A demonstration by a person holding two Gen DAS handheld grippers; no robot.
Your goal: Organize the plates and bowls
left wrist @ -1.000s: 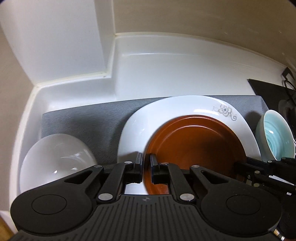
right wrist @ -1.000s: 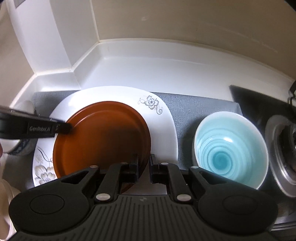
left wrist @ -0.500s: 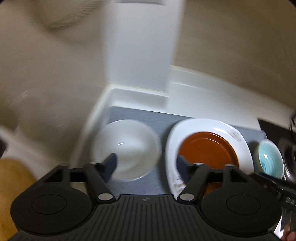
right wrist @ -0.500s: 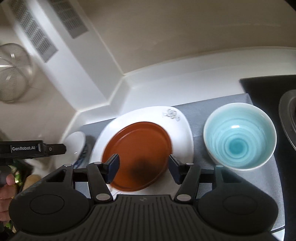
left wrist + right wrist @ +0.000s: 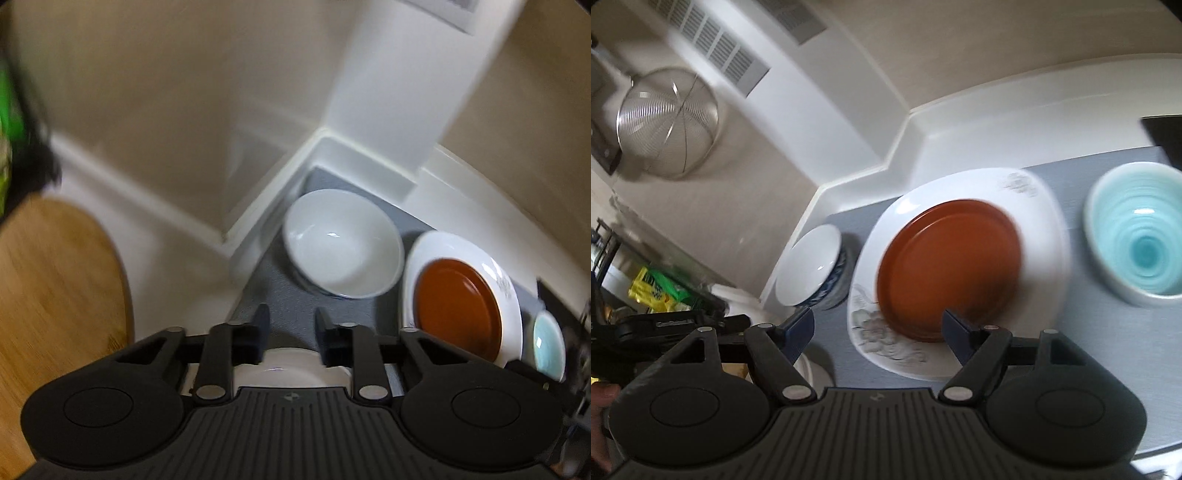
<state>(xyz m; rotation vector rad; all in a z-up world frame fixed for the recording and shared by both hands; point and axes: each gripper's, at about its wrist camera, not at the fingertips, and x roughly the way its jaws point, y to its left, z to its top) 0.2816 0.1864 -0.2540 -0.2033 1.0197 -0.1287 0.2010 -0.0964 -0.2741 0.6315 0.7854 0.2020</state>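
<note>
Plates [image 5: 949, 269] are sitting stacked mid-frame; right gripper [image 5: 877, 334] is hovering wide, left gripper [image 5: 290, 325] half-spread, both empty; bowls likely next.

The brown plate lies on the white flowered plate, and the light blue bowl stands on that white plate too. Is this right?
Not quite. The brown plate does lie on the white flowered plate, but the light blue bowl stands beside it on the grey mat, as the right wrist view shows.

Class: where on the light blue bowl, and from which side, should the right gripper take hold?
Grip the light blue bowl by its near rim, coming from above, one finger inside and one outside. It stands upright and open, too wide to span, and the right gripper is open.
</note>
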